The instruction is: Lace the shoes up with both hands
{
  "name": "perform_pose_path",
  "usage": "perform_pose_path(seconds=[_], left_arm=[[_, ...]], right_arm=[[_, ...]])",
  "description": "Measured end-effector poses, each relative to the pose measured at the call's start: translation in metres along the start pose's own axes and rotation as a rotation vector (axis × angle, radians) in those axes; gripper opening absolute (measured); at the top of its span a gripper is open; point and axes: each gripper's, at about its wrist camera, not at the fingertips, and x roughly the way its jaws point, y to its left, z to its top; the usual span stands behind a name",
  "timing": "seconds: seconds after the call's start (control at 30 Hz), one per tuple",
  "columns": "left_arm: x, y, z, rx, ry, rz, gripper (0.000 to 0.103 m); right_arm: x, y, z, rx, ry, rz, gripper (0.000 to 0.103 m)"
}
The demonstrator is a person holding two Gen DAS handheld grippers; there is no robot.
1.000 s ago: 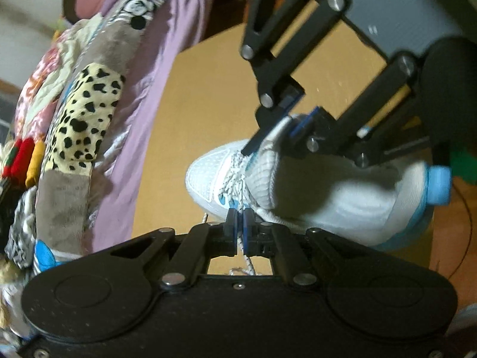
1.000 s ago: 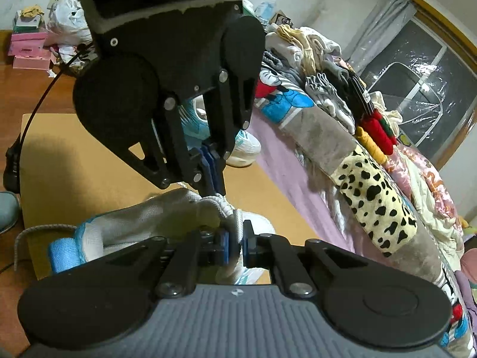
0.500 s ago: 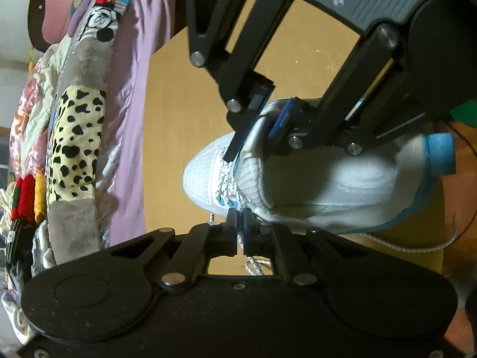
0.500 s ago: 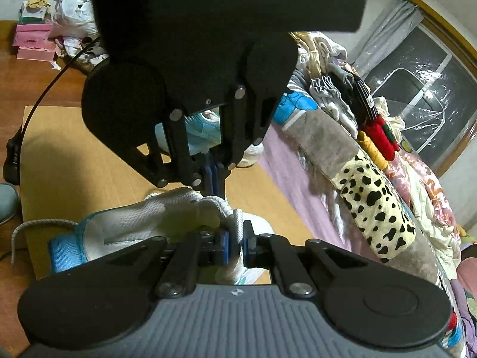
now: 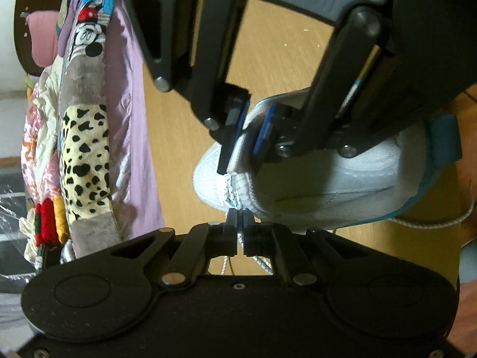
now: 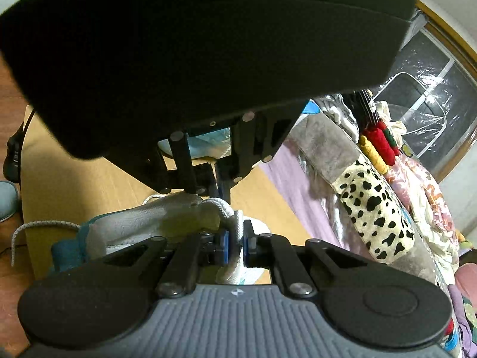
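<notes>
A white mesh shoe [image 5: 342, 176] with blue trim lies on its side on a light wooden board [image 5: 184, 137]. At the bottom of the left wrist view, my left gripper [image 5: 240, 223] is shut on the white speckled shoelace [image 5: 228, 264] beside the eyelets. My right gripper [image 5: 240, 164] reaches in from above, its blue pads clamped on the shoe's padded upper edge. In the right wrist view the right gripper [image 6: 234, 244] pinches that same white edge of the shoe [image 6: 155, 217]. The left gripper [image 6: 220, 191] looms black overhead. A loose lace end [image 6: 38, 225] trails left.
A heap of bedding and clothes, purple and leopard-spotted [image 5: 86, 137], runs along one side of the board [image 6: 74, 179]. A second pale shoe [image 6: 208, 143] shows through the left gripper's linkage. A dark cable [image 6: 15, 152] lies at the board's far left.
The left gripper has rolled and drawn nearer the right one, so each fills more of the other's view. The shoe looks more tilted. Both grips have held.
</notes>
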Motion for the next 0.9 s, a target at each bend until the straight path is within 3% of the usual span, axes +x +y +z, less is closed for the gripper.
perform_pose_path(seconds=[0.17,0.5,0.67,0.73,0.83,0.9], left_arm=[[0.000,0.000,0.003,-0.006,-0.006,0.015,0.001],[0.004,-0.010,0.006,0.129,-0.014,0.043,0.001],[0.006,-0.006,0.005,0.130,-0.045,0.038,0.002],[0.005,-0.003,0.002,0.099,-0.056,0.031,0.004],[0.004,0.003,-0.004,0.046,-0.075,0.029,0.015],[0.002,0.007,-0.007,0.009,-0.087,0.023,0.021]], right_arm=[[0.000,0.000,0.000,0.000,0.002,0.002,0.010],[0.000,0.002,0.002,-0.008,0.006,-0.002,0.010],[0.001,0.002,0.002,-0.005,0.009,-0.008,0.010],[0.001,0.001,0.002,0.005,0.009,-0.013,0.010],[0.000,0.001,0.000,0.026,0.009,-0.021,0.012],[-0.001,0.000,-0.001,0.038,0.014,-0.023,0.023]])
